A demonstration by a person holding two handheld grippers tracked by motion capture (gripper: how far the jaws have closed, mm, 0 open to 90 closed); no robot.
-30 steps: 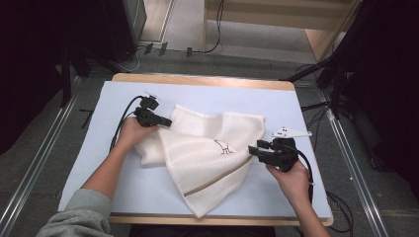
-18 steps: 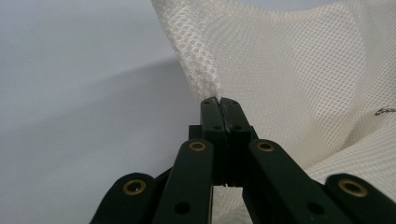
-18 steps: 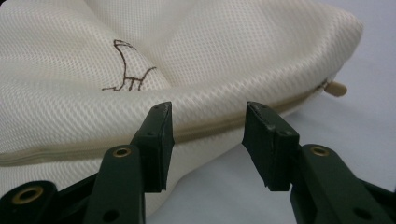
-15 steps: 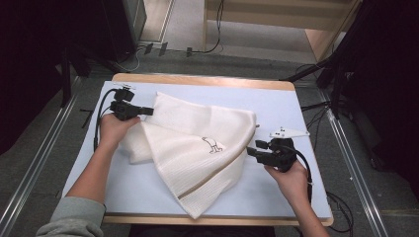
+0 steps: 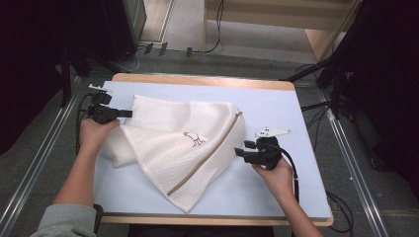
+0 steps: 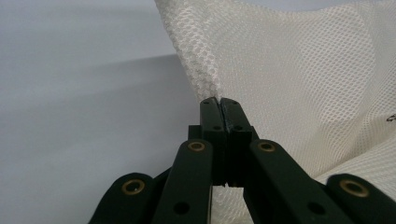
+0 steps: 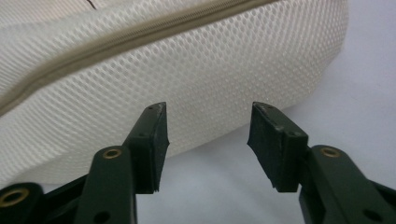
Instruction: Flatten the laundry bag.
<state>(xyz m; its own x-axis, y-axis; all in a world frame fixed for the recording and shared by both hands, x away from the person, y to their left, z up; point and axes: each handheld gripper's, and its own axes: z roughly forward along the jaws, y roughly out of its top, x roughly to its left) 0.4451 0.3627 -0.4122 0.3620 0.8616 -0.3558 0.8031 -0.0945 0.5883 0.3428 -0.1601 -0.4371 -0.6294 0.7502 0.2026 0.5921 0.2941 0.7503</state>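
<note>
Pale blue mat point(image 5: 296, 113) under both grippers, on a wooden table point(image 5: 202, 80) w/ edge showing beyond them. Grey floor point(image 5: 197, 54) w/ black cables point(image 5: 212, 47) farther off (past the table).

No readable text — just a small dark bird emblem point(image 5: 194, 139) on the white cloth point(image 5: 163, 148)

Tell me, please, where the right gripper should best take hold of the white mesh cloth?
Probably the rounded folded edge of the white mesh cloth facing the open right gripper, approached level from the table's right: that fold bulges off the blue mat between the jaws.
</note>
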